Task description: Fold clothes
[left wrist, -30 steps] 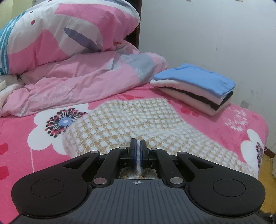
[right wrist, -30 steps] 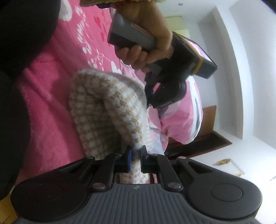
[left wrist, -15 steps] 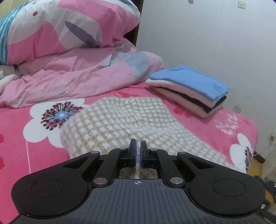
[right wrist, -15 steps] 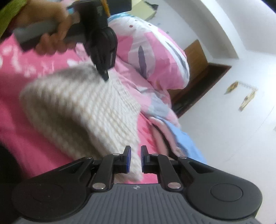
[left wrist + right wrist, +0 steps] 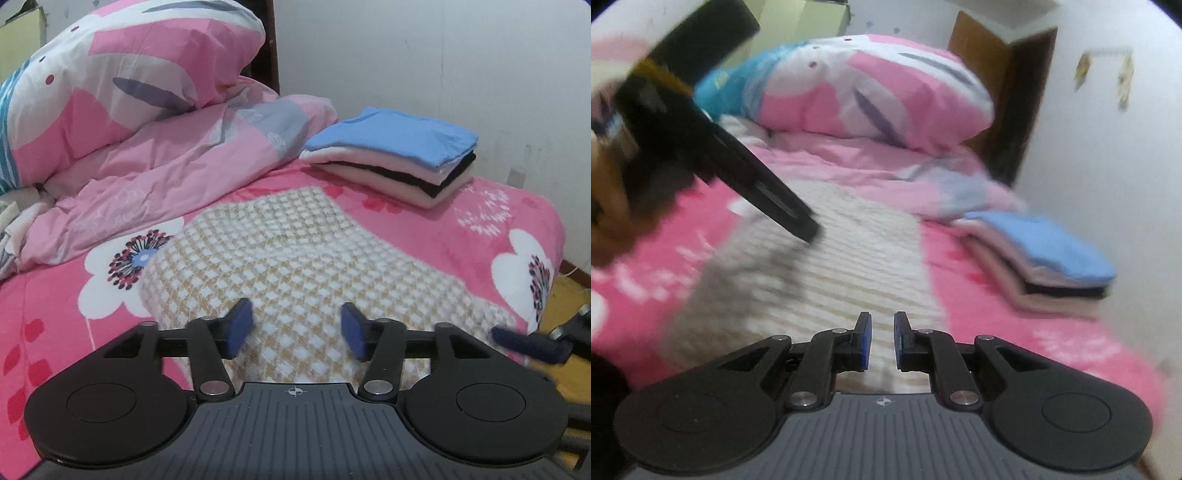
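Beige-and-white checked knit filled the ground ahead of both tools: the checked sweater (image 5: 295, 266) lay spread flat on the pink floral bedsheet (image 5: 48, 332), directly under and beyond the left gripper (image 5: 297, 328). That gripper's jaws were swinging apart, blue pads (image 5: 238, 326) well separated, and the knit showed through the gap below them with neither pad pressing on it. Off to its right, at the sweater's near corner, a blurred dark fingertip of the other tool poked into the left wrist view.

From the right wrist view, the right gripper (image 5: 881, 341) stood with only a narrow slot between its pads, nothing caught in that slot, the sweater (image 5: 849, 266) lying below and stretching away in front. The picture was smeared with motion. Up and to its left, a hand (image 5: 605, 206) gripped the left tool, whose black finger slanted down toward the knit; whether it touched the fabric could not be told through the blur.

Farther ahead and to the right of both grippers sat the folded stack (image 5: 391, 162), blue garment on top, pale and black layers beneath. Beyond the sweater, a crumpled pink duvet (image 5: 155, 155) was heaped against the wall.
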A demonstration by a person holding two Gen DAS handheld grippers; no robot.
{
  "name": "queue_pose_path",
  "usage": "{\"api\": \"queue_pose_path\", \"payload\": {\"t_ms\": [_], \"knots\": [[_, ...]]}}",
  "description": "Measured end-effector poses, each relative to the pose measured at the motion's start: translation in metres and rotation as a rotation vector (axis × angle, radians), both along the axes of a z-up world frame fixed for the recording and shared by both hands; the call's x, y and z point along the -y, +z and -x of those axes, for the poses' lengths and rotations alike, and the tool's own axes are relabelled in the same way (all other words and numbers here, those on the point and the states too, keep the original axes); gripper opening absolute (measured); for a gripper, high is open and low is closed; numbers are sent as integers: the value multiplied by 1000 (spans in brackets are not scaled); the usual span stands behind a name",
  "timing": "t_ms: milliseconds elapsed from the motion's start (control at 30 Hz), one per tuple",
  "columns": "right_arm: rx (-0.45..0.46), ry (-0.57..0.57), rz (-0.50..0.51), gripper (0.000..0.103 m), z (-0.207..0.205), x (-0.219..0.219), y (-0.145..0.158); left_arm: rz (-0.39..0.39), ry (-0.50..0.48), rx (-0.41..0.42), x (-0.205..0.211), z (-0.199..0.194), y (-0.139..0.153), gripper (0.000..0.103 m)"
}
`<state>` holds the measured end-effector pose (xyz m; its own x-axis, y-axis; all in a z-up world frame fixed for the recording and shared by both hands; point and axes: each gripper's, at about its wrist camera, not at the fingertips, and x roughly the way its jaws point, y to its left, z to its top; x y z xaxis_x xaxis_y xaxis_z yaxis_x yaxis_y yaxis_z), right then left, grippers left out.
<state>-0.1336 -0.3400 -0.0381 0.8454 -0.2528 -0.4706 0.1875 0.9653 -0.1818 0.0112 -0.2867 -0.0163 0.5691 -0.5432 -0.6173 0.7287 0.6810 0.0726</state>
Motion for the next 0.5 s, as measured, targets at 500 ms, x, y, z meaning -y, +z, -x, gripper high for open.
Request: {"api": "queue_pose_path", "payload": {"t_ms": [500], "knots": [[17, -7, -170, 15, 16, -3, 7, -35, 56, -6, -3, 2, -5, 73]]}}
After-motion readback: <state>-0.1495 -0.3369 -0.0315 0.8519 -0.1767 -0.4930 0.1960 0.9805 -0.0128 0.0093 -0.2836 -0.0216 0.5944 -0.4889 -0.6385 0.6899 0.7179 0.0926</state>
